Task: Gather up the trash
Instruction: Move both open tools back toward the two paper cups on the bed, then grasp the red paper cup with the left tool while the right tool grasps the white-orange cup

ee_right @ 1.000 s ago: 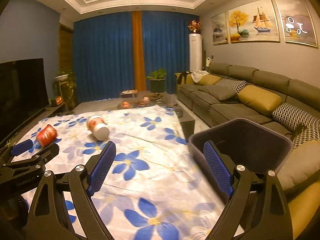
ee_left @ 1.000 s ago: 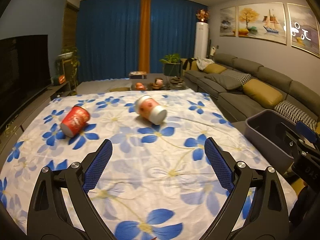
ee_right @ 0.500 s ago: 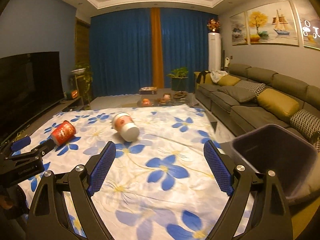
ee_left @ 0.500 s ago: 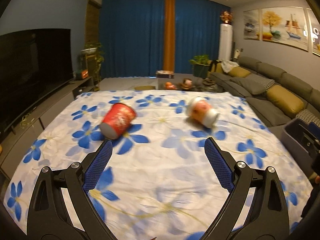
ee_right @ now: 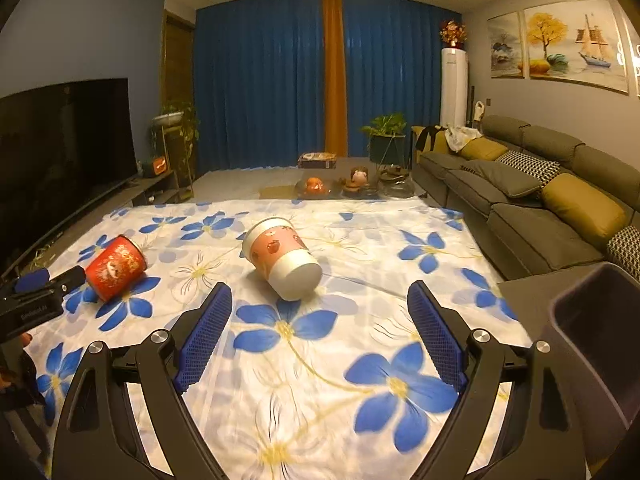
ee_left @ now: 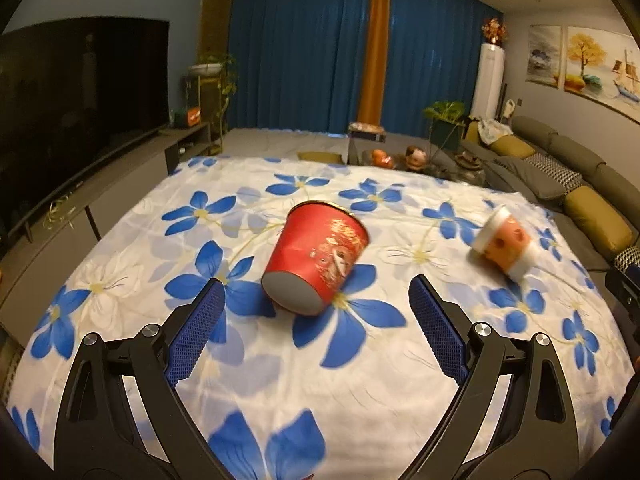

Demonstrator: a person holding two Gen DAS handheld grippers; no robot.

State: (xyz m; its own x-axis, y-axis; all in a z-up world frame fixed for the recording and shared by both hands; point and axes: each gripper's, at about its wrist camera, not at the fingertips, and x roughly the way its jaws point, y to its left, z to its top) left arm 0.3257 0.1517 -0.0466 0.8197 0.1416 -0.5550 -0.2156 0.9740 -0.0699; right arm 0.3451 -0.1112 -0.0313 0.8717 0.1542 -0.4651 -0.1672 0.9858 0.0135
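Both cups are judged light & prob. empty: thin paper/plastic walls, easily crushed if squeezed hard, and apt to roll since each lies on its side. The red cup (ee_left: pixel 318 258) is best taken across the mid-body, w/ the pads on opposite sides of the wall; the base end is stiffer than the open rim, so a grip nearer the base is judged safer. The same applies to the pink-and-white cup (ee_right: pixel 282 262): a hold on its white band near the base is advised. Both surfaces look smooth, maybe a bit slippery.

Looks: the red cup is tapered, w/ gold/white print and a grey base turned toward the camera. The pink-and-white cup has a white rim, a pink printed middle & a white lower band.

Location: both are lying on the flowered cloth of the counter (ee_right: pixel 360 360), well apart. The red cup is seen just ahead of the left tongs (ee_left: pixel 316 308), centred between the fingers but not yet touched. The pink-and-white cup is just ahead of the right tongs (ee_right: pixel 320 308), also untouched. Both tongs are held wide apart, nothing clamped. A dark bin (ee_right: pixel 600 344) is seen at the counter's right edge.
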